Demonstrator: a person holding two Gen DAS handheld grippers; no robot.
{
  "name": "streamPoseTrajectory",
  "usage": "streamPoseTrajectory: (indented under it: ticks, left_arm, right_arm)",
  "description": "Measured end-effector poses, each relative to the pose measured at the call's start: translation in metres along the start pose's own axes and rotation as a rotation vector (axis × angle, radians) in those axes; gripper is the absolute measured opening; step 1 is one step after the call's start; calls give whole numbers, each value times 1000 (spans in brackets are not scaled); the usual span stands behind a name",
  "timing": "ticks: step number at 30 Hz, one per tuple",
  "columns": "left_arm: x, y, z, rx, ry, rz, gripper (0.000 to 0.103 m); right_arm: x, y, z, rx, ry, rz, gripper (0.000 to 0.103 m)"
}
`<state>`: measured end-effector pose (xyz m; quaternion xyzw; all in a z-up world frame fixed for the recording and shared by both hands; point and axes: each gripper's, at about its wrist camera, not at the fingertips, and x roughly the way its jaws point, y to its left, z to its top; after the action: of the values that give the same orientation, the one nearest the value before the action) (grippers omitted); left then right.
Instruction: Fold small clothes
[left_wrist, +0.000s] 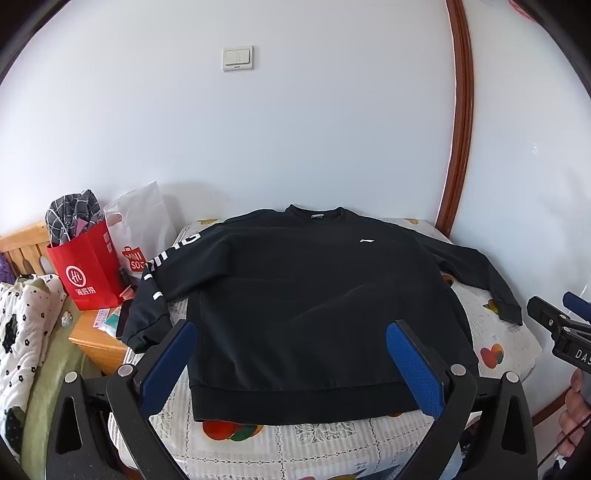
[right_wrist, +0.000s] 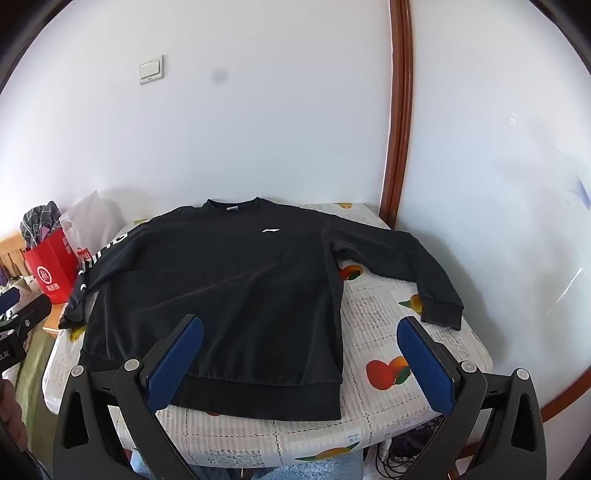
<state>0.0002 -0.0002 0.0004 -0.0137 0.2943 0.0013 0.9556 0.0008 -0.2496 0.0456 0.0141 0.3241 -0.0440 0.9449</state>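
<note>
Black sweatshirt (left_wrist: 306, 306) is lying flat, front up, on the desk (right_wrist: 388, 332) with the fruit-print cloth, both sleeves spread out. We've got the left claw (left_wrist: 291, 373) and right claw (right_wrist: 301, 369) hovering over its hem side, both wide and holding nothing.

black sweatshirt (left_wrist: 314, 314), flat, unfolded, sleeves spread
</note>
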Motion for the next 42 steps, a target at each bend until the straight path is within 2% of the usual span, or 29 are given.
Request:
streamPoseTrajectory:
  ticks: [4,42]
  left_arm:
    - [-2,-5,-2,21,-12,9,103]
    - [-2,-3,-2,-10,-5,11,103]
  right_arm:
    - [0,0,0,10,7,6,103]
    - [-9,4,3,-8,-19,11,103]
